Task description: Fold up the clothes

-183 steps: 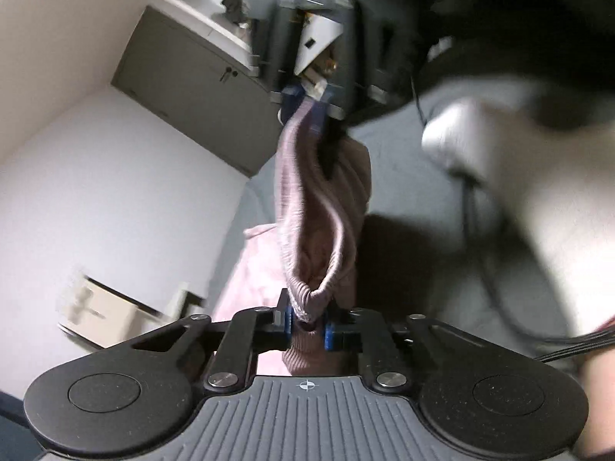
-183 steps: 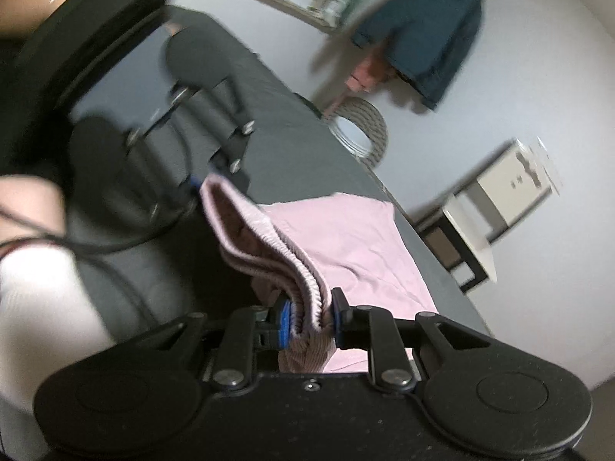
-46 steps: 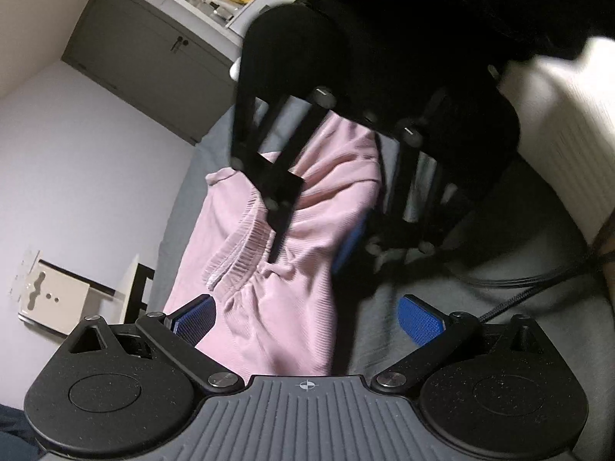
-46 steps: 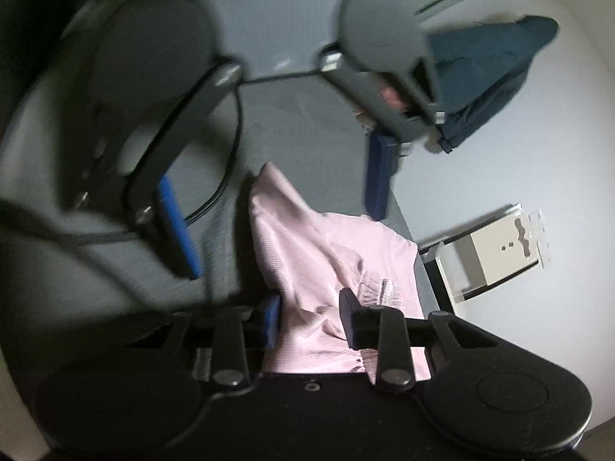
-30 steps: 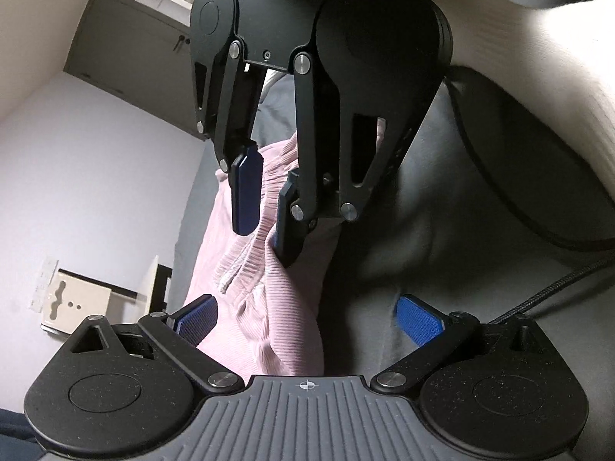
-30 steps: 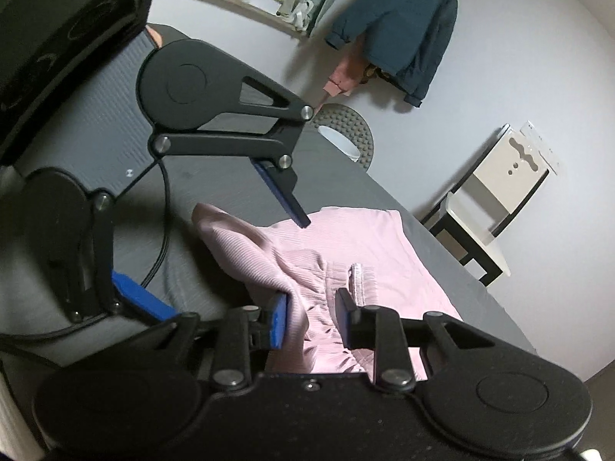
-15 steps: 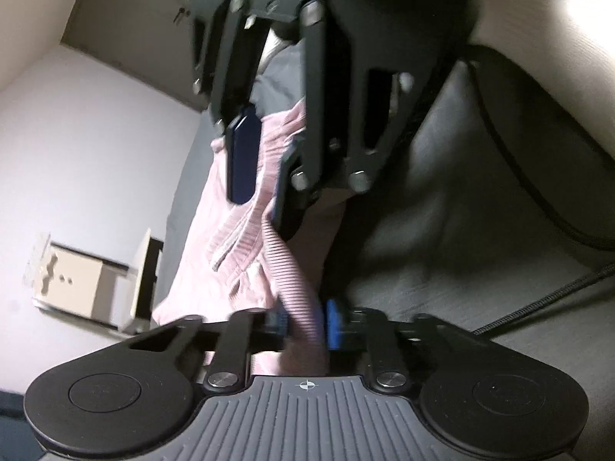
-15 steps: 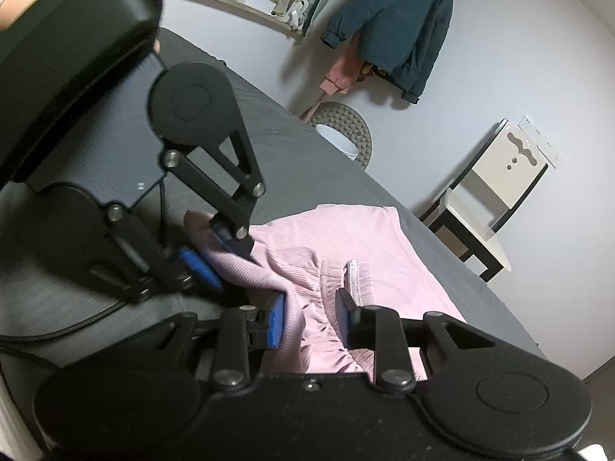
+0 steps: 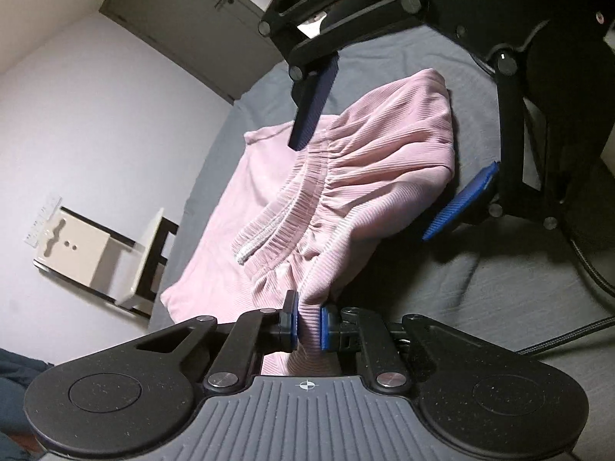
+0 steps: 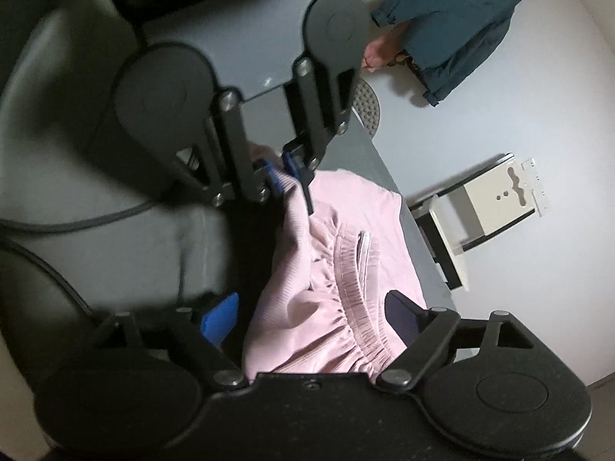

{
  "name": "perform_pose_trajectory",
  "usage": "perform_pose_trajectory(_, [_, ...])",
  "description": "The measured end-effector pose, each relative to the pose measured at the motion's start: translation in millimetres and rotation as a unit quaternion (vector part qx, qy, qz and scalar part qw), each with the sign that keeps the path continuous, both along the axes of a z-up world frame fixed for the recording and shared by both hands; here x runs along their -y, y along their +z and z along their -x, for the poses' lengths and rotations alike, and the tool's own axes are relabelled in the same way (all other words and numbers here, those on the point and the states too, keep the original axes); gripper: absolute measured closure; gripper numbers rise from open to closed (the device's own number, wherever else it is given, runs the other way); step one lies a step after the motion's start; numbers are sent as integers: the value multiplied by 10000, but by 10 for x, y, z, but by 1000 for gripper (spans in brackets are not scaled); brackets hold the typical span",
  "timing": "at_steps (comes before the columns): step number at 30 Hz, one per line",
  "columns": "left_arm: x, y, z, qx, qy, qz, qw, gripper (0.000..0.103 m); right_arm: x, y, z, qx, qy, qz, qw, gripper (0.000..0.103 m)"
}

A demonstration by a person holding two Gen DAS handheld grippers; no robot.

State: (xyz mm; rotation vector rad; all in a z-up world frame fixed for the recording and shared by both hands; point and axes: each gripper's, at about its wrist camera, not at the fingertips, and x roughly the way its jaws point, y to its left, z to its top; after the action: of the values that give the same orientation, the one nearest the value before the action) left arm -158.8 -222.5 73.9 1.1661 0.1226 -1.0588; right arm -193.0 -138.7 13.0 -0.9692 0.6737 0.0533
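Note:
Pink ribbed shorts [image 9: 365, 161] with a gathered waistband and a white drawstring [image 9: 253, 244] lie bunched on a grey cloth-covered surface [image 9: 442, 299]. My left gripper [image 9: 307, 326] is shut on a fold of the pink fabric at the near end. My right gripper [image 9: 361, 188] faces it from the far end, open, its blue pads [image 9: 461, 207] on either side of the bunched shorts. In the right wrist view the shorts [image 10: 326, 276] lie between the spread fingers of my right gripper [image 10: 311, 317], and my left gripper [image 10: 284, 180] pinches the far corner.
A white chair [image 9: 96, 246] stands against the wall beside the surface. A dark blue jacket [image 10: 461, 27] hangs on the wall. A grey cabinet [image 9: 192, 19] is at the back. Black cables [image 9: 576, 330] trail over the grey surface near the grippers.
My left gripper went from open to shut on the shorts' near fold. My right gripper, narrowly closed on the fabric half a second ago, has opened wide and let go.

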Motion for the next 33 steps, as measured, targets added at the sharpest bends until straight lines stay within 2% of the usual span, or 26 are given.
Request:
perform_pose_trajectory(6, [-10,5,-23,-89,119,82,9999,91,-1,-115,-76,21,-119,189,9997,19])
perform_pose_trajectory(10, [-54,38,0,-48,152,124,9998,91,-6,-164,-95,53,-76,447,9990,14])
perform_pose_trajectory(13, [-107,81,92,-78,187,180,9996,91,4,-224,-63,130,-14,909,9958,14])
perform_pose_trajectory(15, [-92,78,71,-82,194,179,9996,91,27,-280,-35,98,9,1256,9920,16])
perform_pose_trajectory(16, [-83,76,59,-84,197,178,9996,91,52,-261,-27,121,9,1157,9932,16])
perform_pose_trajectory(20, [-74,87,38,-106,209,211,9995,91,123,-302,-32,20,22,1394,9902,20])
perform_pose_trajectory(22, [-68,92,23,-112,222,222,9994,91,159,-322,-35,-31,29,1510,9885,26])
perform_pose_trajectory(26, [-60,90,-12,-136,259,210,9993,91,226,-346,-18,-112,81,1702,9853,31])
perform_pose_trajectory(31, [-43,84,-30,-138,271,195,9993,91,343,-376,-55,-336,58,1733,9843,53])
perform_pose_trajectory(33, [-35,76,-33,-131,273,189,9994,91,370,-392,-47,-352,48,1769,9836,55])
